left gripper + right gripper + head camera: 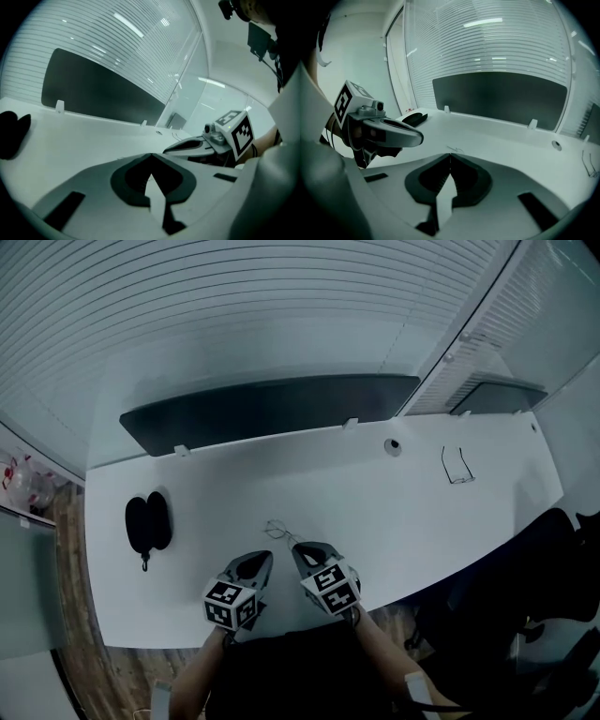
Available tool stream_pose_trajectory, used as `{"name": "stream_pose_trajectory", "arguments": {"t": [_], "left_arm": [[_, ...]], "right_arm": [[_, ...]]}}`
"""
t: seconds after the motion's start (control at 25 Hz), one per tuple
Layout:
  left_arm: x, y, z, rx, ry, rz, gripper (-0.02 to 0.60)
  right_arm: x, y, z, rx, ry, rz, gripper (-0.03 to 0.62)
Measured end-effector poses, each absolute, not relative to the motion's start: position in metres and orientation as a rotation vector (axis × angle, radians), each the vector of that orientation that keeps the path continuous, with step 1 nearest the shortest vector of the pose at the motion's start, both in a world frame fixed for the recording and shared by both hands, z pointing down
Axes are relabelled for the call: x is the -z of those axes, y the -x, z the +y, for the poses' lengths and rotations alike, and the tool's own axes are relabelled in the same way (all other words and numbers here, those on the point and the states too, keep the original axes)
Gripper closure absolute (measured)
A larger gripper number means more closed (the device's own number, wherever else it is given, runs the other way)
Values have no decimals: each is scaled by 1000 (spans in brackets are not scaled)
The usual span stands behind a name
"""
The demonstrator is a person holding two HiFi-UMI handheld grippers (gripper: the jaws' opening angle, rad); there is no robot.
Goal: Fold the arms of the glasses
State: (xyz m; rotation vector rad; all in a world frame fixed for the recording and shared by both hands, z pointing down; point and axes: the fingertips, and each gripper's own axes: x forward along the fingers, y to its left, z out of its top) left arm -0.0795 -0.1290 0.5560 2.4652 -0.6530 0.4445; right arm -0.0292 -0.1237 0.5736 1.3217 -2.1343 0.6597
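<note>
Head view has my two claws side by side above the near edge of the white surface (422,521), tips pointing away from me. My left claw (262,562) is pinched fully narrow, its jaws meeting at the tips with nothing caught between them. My right claw (302,552) is the same, jaws together and empty. The glasses (278,529), a thin wire pair, lie on the surface just ahead of both claw tips, roughly between them and touched by neither. In the right gripper view they show as a faint wire shape just past my closed jaws, too fine for me to tell how the arms sit. A black case (148,521) lies well off to the left of my left claw. A second pair of glasses (457,466) rests far ahead and to the right of my right claw, with a round hole (393,447) in the surface between. A dark panel (272,411) stands along the far edge, straight ahead of both claws.
</note>
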Motion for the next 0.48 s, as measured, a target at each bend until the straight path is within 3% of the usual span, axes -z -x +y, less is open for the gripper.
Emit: {"name": "stream_pose_trajectory", "arguments": {"t": [0.48], "left_arm": [[-533, 67, -61, -324, -2399, -697, 571]], "right_arm": [[-555, 34, -70, -728, -1269, -2269, 579]]}}
